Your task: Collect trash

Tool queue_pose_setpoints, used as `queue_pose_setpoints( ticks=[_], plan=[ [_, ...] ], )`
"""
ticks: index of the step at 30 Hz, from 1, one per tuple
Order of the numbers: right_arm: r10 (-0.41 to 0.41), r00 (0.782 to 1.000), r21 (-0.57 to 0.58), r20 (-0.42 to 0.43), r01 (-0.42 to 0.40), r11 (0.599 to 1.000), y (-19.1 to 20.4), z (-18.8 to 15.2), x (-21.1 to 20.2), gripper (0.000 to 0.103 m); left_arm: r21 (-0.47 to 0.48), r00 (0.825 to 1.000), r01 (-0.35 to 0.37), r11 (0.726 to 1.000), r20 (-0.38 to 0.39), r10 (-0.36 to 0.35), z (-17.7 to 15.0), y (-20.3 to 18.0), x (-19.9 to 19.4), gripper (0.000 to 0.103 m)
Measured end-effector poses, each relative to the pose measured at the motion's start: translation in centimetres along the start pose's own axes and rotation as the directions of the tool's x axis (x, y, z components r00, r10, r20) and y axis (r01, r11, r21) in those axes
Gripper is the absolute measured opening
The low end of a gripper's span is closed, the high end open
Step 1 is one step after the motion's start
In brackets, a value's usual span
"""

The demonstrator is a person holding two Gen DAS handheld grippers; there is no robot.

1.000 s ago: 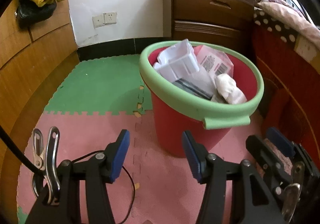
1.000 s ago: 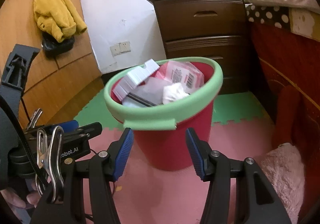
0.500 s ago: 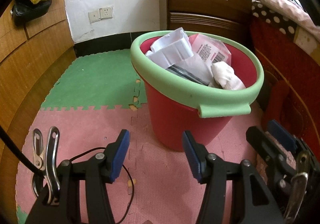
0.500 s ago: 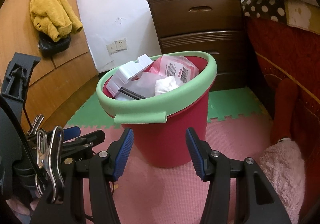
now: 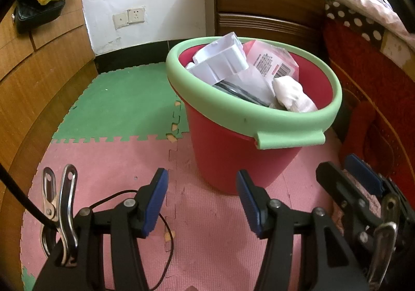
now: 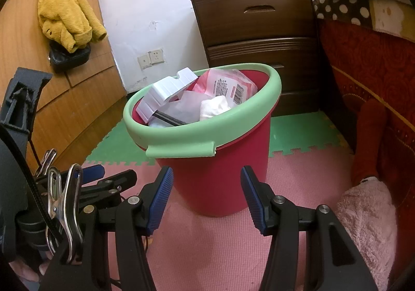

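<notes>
A red bin (image 5: 233, 161) with a pale green rim (image 5: 220, 109) stands on the foam mat, just ahead of both grippers. It holds a white plastic tray (image 5: 223, 60), a pink barcoded packet (image 5: 272, 65) and a crumpled white tissue (image 5: 290, 94). My left gripper (image 5: 203, 200) is open and empty, short of the bin's lower wall. My right gripper (image 6: 207, 195) is also open and empty, facing the bin (image 6: 220, 161) below its rim tab. Each gripper shows at the edge of the other's view: the right gripper (image 5: 363, 182), the left gripper (image 6: 103, 177).
A dark wooden dresser (image 6: 254, 18) stands behind the bin, and a red-draped bed (image 6: 363, 57) runs along the right. A pink fluffy item (image 6: 368, 218) lies on the floor at the right. Wooden cabinets (image 5: 39, 70) line the left. A thin black cable (image 5: 166, 239) trails over the pink mat.
The bin has slid slightly up and to the left in both views. Both pairs of jaws keep the same width, and nothing has been taken hold of.
</notes>
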State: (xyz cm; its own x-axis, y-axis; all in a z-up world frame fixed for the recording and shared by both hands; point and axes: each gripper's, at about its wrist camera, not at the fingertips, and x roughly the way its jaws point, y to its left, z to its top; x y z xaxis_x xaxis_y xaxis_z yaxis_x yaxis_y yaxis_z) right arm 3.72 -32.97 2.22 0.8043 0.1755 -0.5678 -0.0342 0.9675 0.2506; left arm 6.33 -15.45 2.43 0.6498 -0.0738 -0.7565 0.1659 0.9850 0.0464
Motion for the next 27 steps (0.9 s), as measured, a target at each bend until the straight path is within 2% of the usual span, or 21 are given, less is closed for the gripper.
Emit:
queue_pose_setpoints(
  ticks=[27],
  plan=[
    [-0.006,1.000,0.005,-0.006,0.006,1.000,-0.25,-0.32,0.41,0.055,-0.013,0.999,-0.010,1.000,-0.032,0.010,-0.42,0.17,0.69,0.057]
  ],
)
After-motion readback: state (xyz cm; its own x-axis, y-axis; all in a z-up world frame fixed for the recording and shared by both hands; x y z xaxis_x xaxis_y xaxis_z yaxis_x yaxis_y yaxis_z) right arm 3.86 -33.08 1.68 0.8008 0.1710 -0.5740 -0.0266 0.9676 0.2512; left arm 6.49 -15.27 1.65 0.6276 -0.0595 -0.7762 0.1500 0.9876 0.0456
